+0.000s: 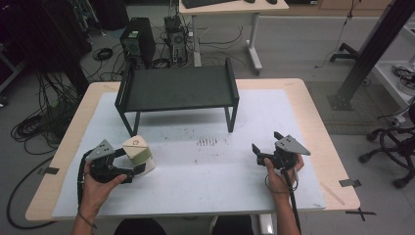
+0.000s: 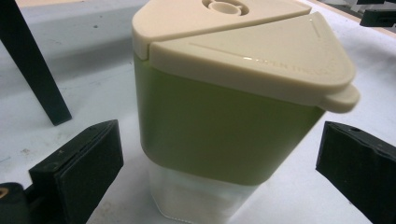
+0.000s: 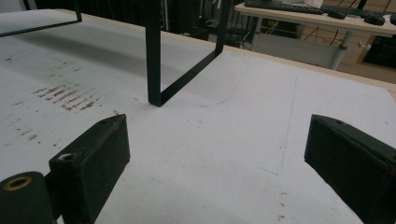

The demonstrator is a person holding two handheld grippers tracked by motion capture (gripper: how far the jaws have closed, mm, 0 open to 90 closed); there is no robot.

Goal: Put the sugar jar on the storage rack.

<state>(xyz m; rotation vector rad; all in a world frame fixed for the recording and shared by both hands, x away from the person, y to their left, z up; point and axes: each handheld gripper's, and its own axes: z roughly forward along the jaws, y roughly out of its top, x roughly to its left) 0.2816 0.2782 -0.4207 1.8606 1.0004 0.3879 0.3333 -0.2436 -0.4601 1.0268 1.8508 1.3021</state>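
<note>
The green container (image 2: 224,126) with its beige lid stands upright on the worktop (image 1: 220,181), near the front left, just ahead of the black rack (image 1: 176,90). The left gripper (image 1: 128,161) has its jaws spread on either side of it, not touching. Over on the right, the right gripper (image 1: 266,147) sits with jaws released above bare worktop.

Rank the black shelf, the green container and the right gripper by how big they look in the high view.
1. Black shelf, by far the largest.
2. Green container and right gripper look about alike, so I won't rank them.
</note>
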